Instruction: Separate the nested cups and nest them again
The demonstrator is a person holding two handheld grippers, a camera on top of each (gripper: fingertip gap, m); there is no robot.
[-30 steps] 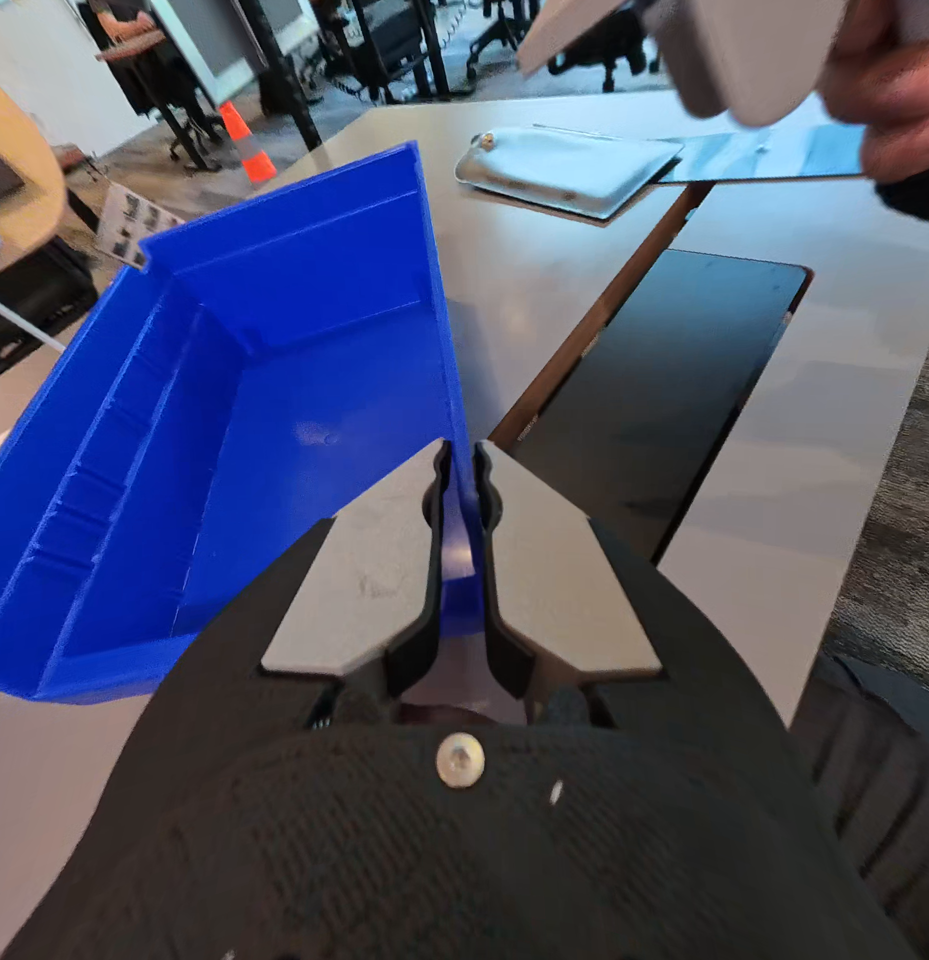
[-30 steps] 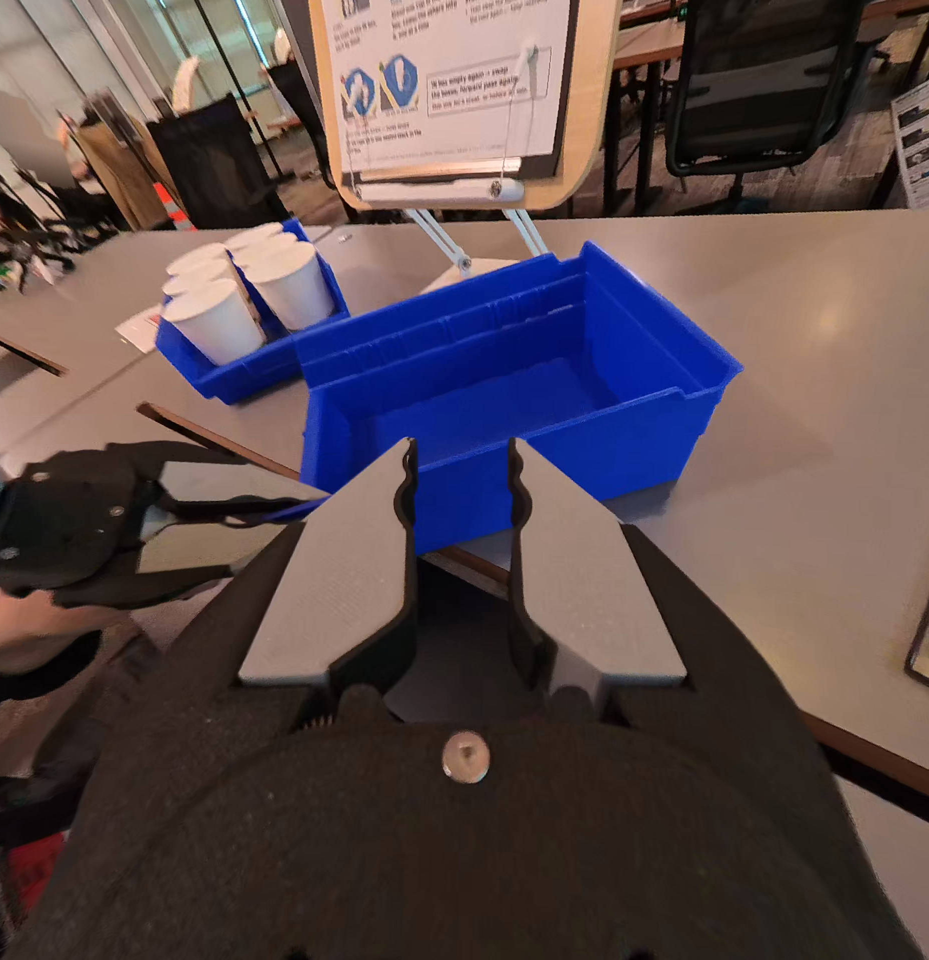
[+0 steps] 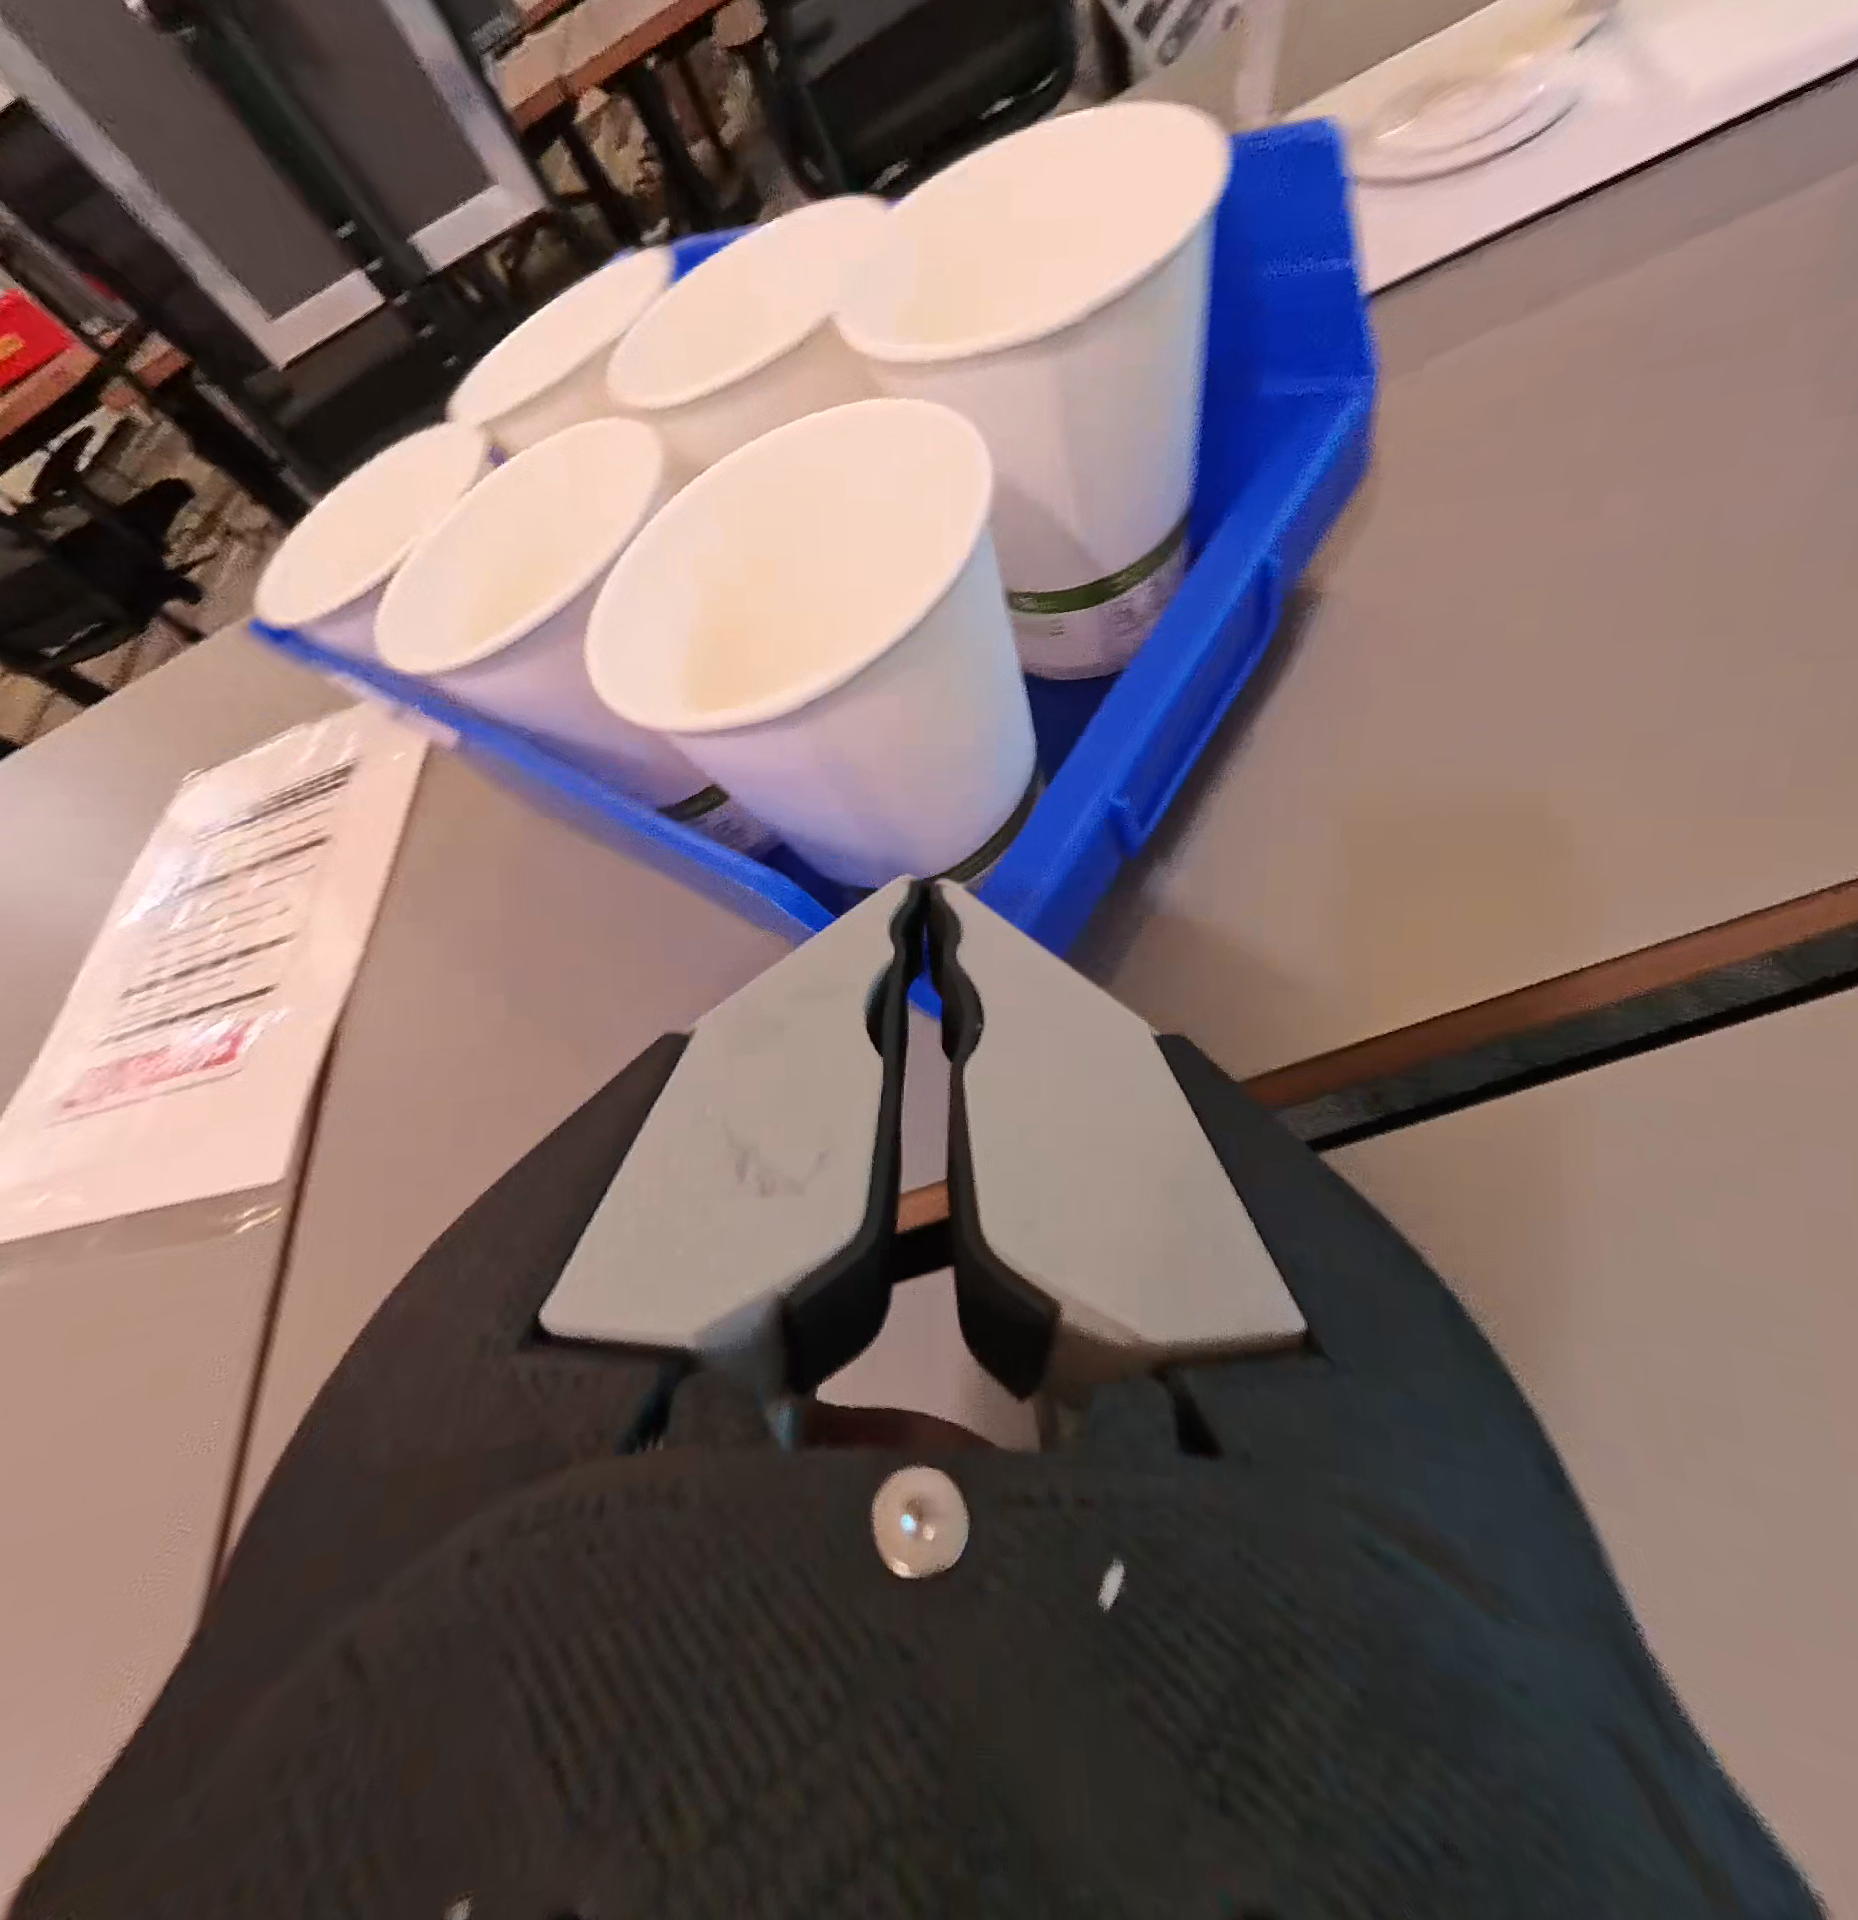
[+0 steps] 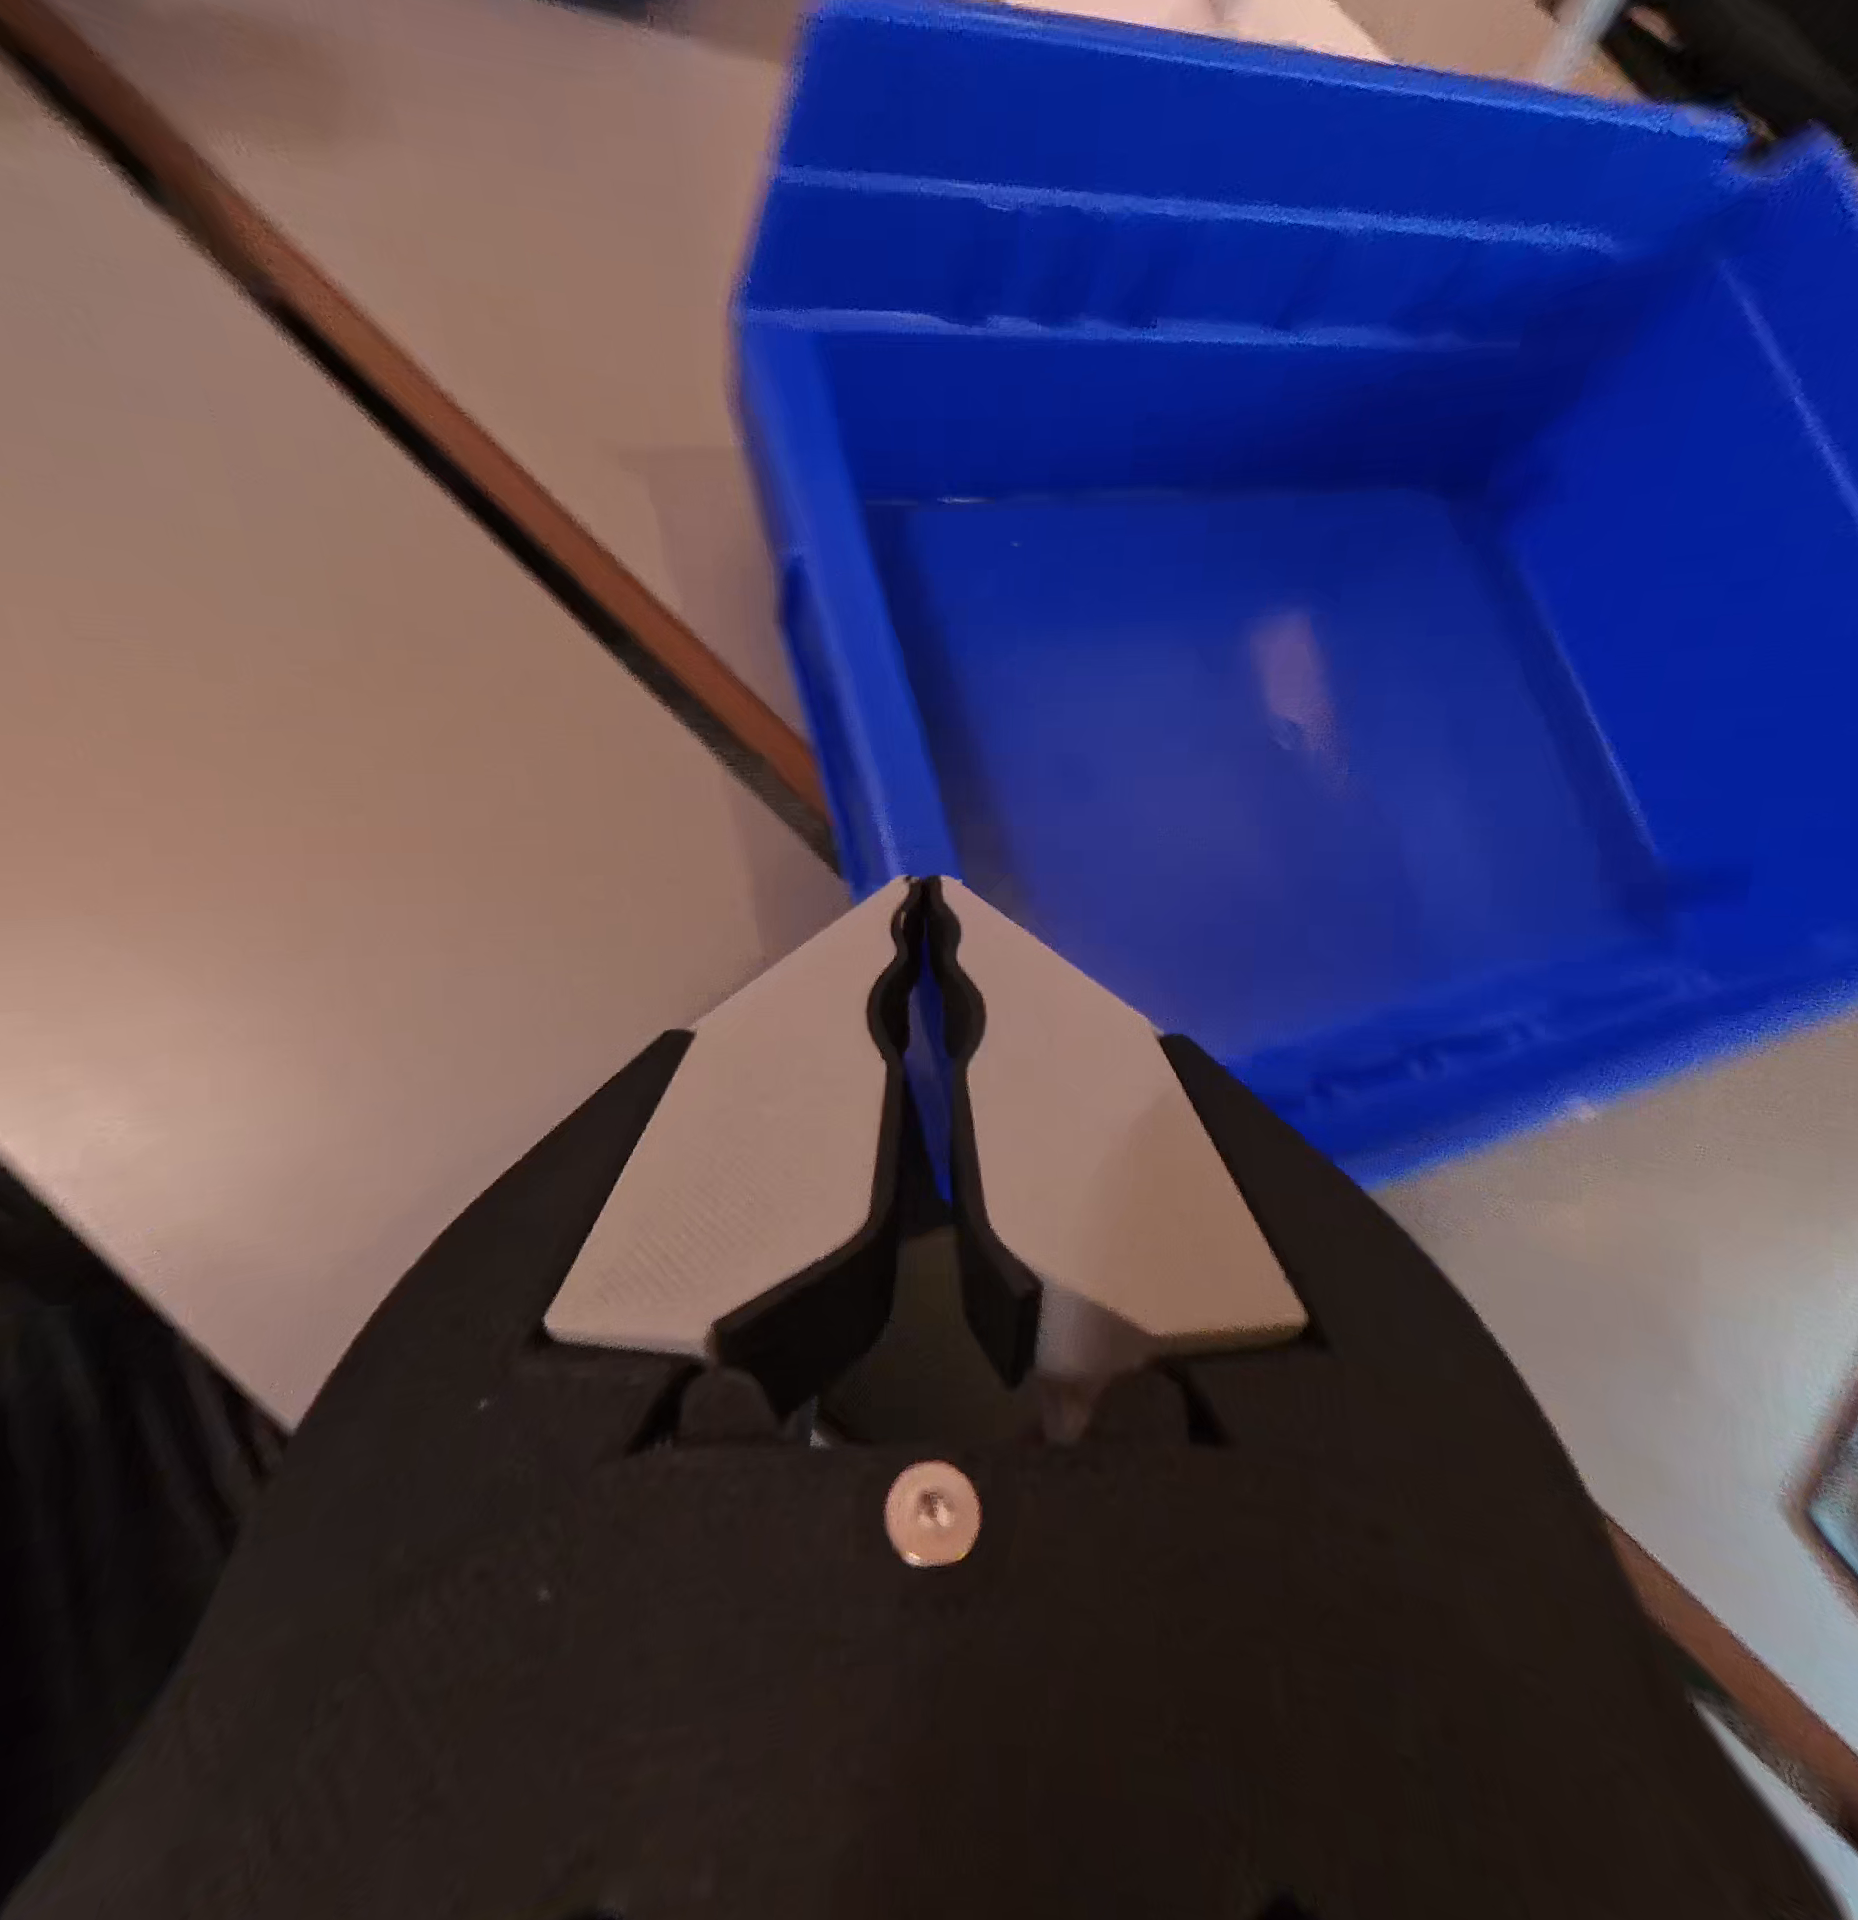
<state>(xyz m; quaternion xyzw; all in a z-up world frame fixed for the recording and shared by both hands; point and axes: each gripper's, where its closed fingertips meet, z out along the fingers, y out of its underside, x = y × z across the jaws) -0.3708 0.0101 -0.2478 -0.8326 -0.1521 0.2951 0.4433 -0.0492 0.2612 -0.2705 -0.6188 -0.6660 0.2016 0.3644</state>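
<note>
In the left wrist view several white paper cups (image 3: 821, 665) stand upright in a small blue bin (image 3: 1216, 665). My left gripper (image 3: 920, 894) is shut and empty, its tips just in front of the bin's near corner, below the nearest cup. In the right wrist view a larger blue bin (image 4: 1683, 644) lies with nothing in it. My right gripper (image 4: 923, 888) is shut and empty, its tips at that bin's near left corner. No cups show in the right wrist view.
A laminated white sheet (image 3: 177, 935) lies on the grey table (image 3: 1579, 727) left of the cup bin. A dark seam (image 3: 1527, 997) runs between table sections; it also shows in the right wrist view (image 4: 405, 436). White plates (image 3: 1465, 104) sit far right. The tips of one gripper are about 40 cm away from the tips of the other. The dark seam (image 3: 1527, 997) lies some 12 cm from my left tips, 30 cm from my right tips.
Both grippers have closed from slightly open. The left one swung from the large bin to face the cup bin. The right one moved down closer to the large bin's corner.
</note>
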